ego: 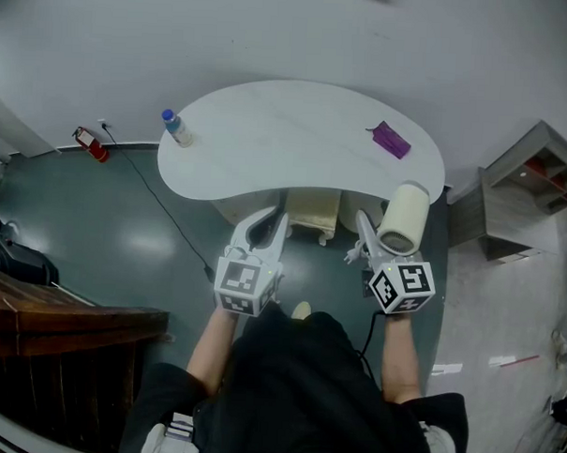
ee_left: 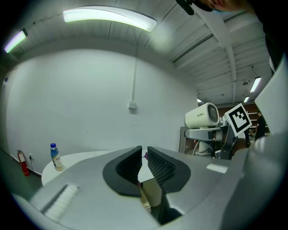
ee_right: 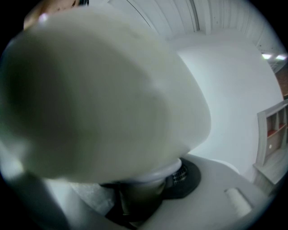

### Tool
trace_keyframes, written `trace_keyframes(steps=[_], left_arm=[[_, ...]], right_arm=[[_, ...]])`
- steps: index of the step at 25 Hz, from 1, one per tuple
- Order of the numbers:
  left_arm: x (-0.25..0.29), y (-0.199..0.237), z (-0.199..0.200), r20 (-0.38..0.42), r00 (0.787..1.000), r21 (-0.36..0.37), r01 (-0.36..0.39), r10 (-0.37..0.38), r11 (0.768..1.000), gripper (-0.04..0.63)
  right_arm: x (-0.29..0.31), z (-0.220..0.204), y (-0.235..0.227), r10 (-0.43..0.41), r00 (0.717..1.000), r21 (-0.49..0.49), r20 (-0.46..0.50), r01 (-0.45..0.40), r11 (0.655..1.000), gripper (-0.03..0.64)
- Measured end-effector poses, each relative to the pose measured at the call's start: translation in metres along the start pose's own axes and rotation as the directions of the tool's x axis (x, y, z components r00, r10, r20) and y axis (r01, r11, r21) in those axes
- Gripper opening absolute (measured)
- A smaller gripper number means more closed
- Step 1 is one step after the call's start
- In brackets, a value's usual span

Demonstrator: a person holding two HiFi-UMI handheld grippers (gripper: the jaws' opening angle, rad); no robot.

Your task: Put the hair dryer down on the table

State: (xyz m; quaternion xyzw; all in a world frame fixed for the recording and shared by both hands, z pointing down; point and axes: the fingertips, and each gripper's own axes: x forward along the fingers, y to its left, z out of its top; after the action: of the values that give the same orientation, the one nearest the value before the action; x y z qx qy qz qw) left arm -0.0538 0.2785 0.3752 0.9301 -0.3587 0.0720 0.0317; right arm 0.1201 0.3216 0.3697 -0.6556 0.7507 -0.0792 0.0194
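The cream hair dryer (ego: 403, 220) is held up off the white kidney-shaped table (ego: 268, 145), just short of its near right edge. My right gripper (ego: 369, 239) is shut on the hair dryer's handle, and the barrel stands above the jaws. In the right gripper view the barrel (ee_right: 103, 90) fills most of the picture and the handle (ee_right: 139, 197) sits between the pads. The left gripper view shows the dryer (ee_left: 202, 115) at the right. My left gripper (ego: 269, 225) hovers before the table's near edge, its jaws (ee_left: 145, 164) together with nothing in them.
A small bottle with a blue cap (ego: 177, 128) stands at the table's far left and a purple object (ego: 391, 140) lies at its far right. A cream stool (ego: 314, 213) is tucked under the table. A grey shelf unit (ego: 538, 190) stands at the right, a red extinguisher (ego: 92, 144) at the left.
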Motion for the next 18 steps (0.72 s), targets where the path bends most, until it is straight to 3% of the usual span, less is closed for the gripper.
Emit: trace_keyframes(steps=[9,18], left_arm=[[0.007,0.001,-0.002,-0.017,1.0,-0.003,-0.007,0.007,1.0,0.046],[0.043,0.031,-0.005,-0.031,1.0,-0.008,0.0,0.0,1.0,0.044]], right_arm=[[0.009,-0.002,-0.003,0.023,1.0,-0.006,-0.017,-0.023,1.0,0.228],[0.052,-0.007,-0.013,0.017,0.999,-0.012,-0.035,-0.017,1.0,0.228]])
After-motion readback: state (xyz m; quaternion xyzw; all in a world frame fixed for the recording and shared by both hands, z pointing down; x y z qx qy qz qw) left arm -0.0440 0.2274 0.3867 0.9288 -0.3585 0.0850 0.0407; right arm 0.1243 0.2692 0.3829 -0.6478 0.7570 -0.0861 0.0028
